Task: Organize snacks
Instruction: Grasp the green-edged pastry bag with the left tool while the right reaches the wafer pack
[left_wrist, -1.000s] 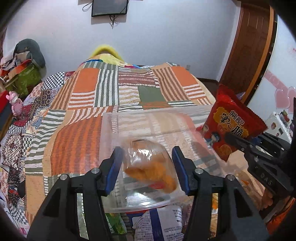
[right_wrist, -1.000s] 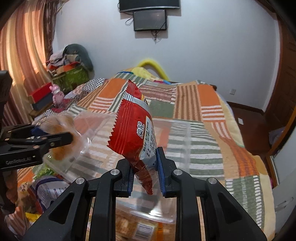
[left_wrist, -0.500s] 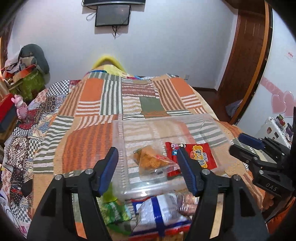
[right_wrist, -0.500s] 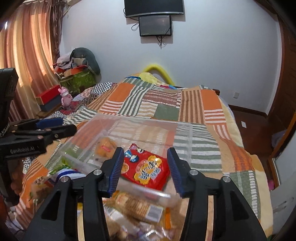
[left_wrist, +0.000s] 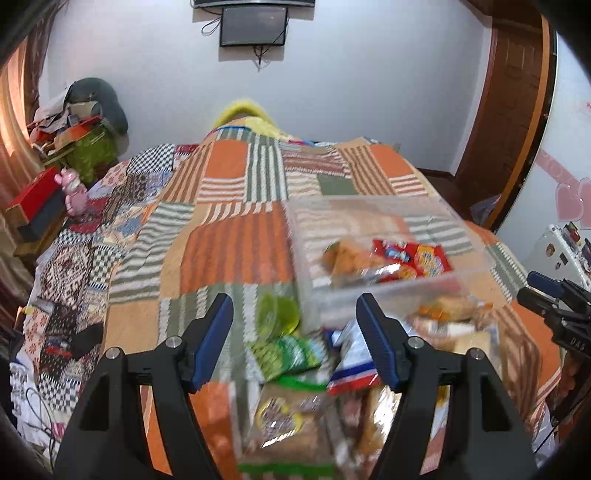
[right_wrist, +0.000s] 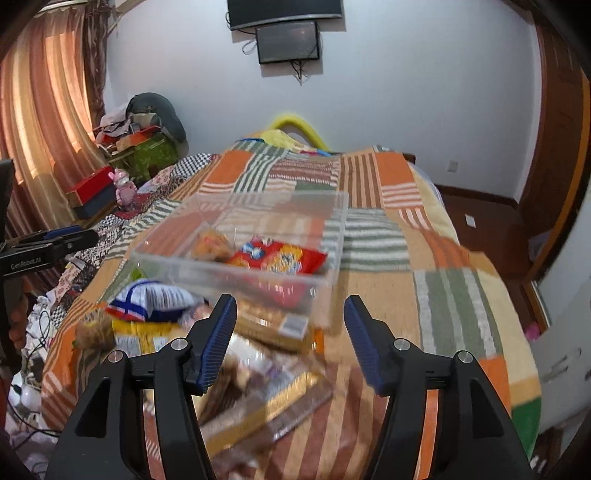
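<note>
A clear plastic box (left_wrist: 388, 291) (right_wrist: 236, 273) sits on the patchwork bed. Inside it lie a clear bag of golden snacks (left_wrist: 343, 256) (right_wrist: 212, 245) and a red packet (left_wrist: 417, 258) (right_wrist: 280, 258). My left gripper (left_wrist: 293, 314) hovers over the loose snack pile in front of the box, jaws opening, with nothing between its pads. Below it lie a green packet (left_wrist: 284, 354) and a white-and-blue packet (left_wrist: 351, 362) (right_wrist: 155, 299). My right gripper (right_wrist: 290, 310) hangs above a golden packet (right_wrist: 273, 325), jaws opening and empty.
The quilt (left_wrist: 236, 251) covers the whole bed. A pink toy (right_wrist: 125, 188) and a red box (right_wrist: 92, 188) stand among clutter on the left. A wooden door (left_wrist: 509, 110) is on the right. Cables (right_wrist: 37, 332) hang at the bed's left edge.
Both grippers let go of their packets, which now lie in the box. Both have drawn back from the box, and the loose snack pile has come into view under them.
</note>
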